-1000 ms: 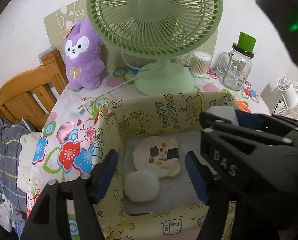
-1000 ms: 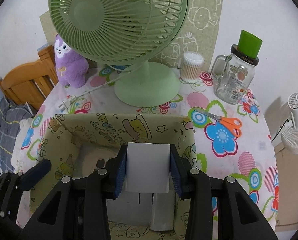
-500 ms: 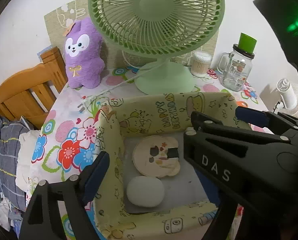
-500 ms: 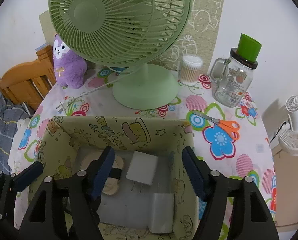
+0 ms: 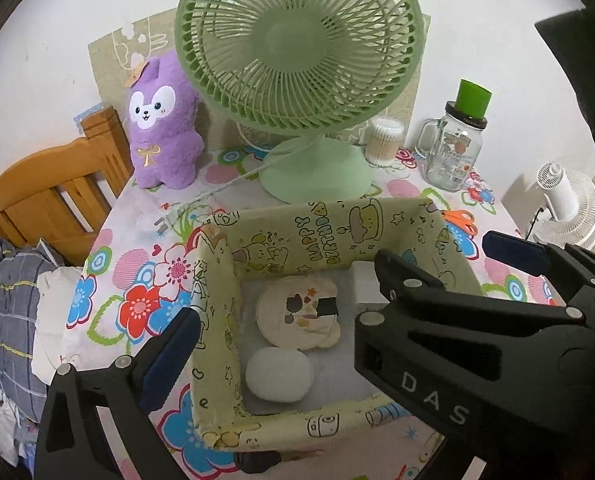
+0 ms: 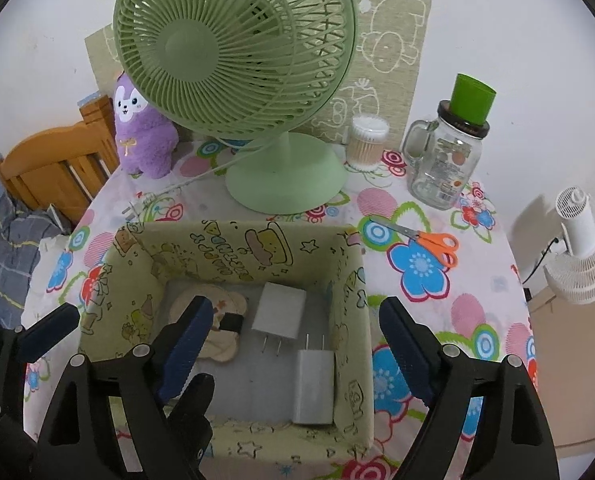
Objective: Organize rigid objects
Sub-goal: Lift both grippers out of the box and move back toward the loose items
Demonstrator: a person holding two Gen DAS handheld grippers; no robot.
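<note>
A yellow cartoon-print box [image 6: 241, 248] stands on the flowered tablecloth. On its floor lie a white charger [image 6: 279, 312] with its prongs toward me, a second white charger [image 6: 313, 388] in the near right corner, a beige bear-shaped disc [image 5: 297, 316] and a white egg-shaped piece [image 5: 279, 374]. My right gripper [image 6: 295, 308] hovers over the box with its jaws opening; the first charger lies loose below them, untouched. My left gripper [image 5: 297, 332] is over the box's left side, jaws opening and holding nothing. Its right finger is hidden behind the right gripper [image 5: 435, 250].
Behind the box are a green desk fan [image 6: 285, 176], a purple plush [image 6: 141, 136], a swab jar [image 6: 367, 140] and a glass mug jar [image 6: 443, 164] with a green cup on top. Orange scissors [image 6: 433, 244] lie right of the box. A wooden frame [image 5: 45, 200] is at left, a white floor fan [image 6: 581, 248] at right.
The right gripper let go of the white charger, which dropped onto the box floor, and its jaws spread wide. The left gripper's jaws also spread apart.
</note>
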